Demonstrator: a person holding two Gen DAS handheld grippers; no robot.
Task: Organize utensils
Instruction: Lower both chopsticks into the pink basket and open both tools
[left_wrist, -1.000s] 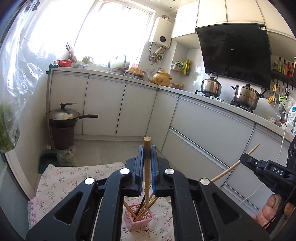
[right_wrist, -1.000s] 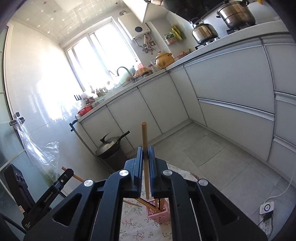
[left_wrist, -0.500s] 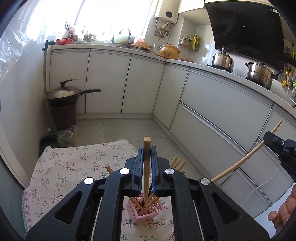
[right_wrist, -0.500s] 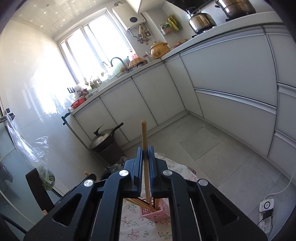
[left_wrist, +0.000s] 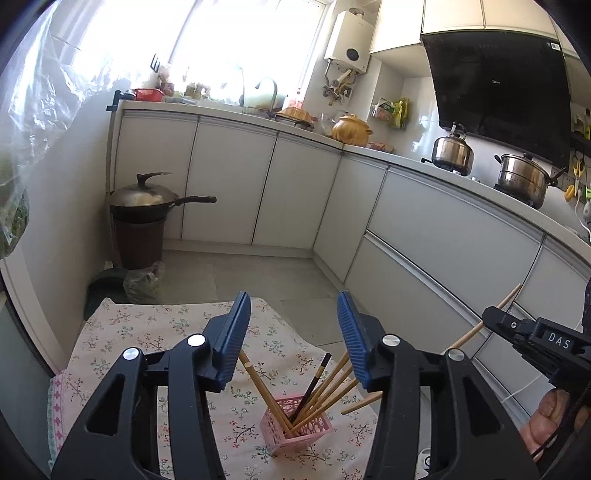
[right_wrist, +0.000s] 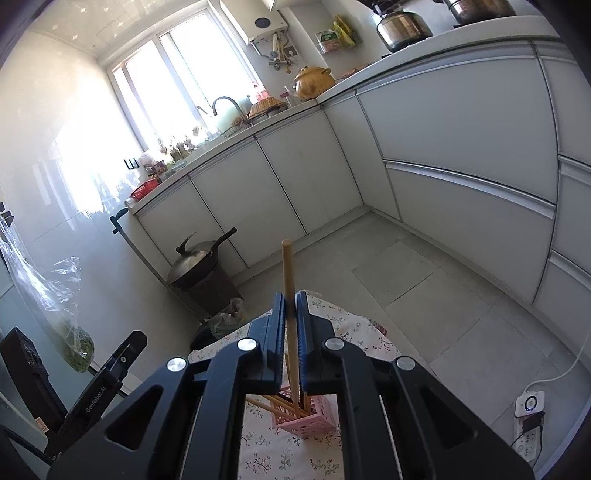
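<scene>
A pink lattice holder (left_wrist: 297, 424) stands on a floral-cloth table (left_wrist: 147, 332) and holds several wooden chopsticks (left_wrist: 325, 387) and one dark one. My left gripper (left_wrist: 293, 325) is open and empty above the holder. My right gripper (right_wrist: 291, 314) is shut on a wooden chopstick (right_wrist: 288, 273), held upright with its lower end over the holder (right_wrist: 306, 421). The right gripper also shows at the right edge of the left wrist view (left_wrist: 535, 339), its chopstick (left_wrist: 480, 325) slanting down toward the holder.
White kitchen cabinets (left_wrist: 443, 236) run along the back and right. A wok on a dark bin (left_wrist: 142, 206) stands left of the table. A power strip (right_wrist: 530, 410) lies on the floor at right. A plastic bag of greens (right_wrist: 74, 339) hangs at left.
My left gripper has opened and let go of its chopstick, which now rests in the pink holder. My right gripper still holds its chopstick and has lowered toward the holder.
</scene>
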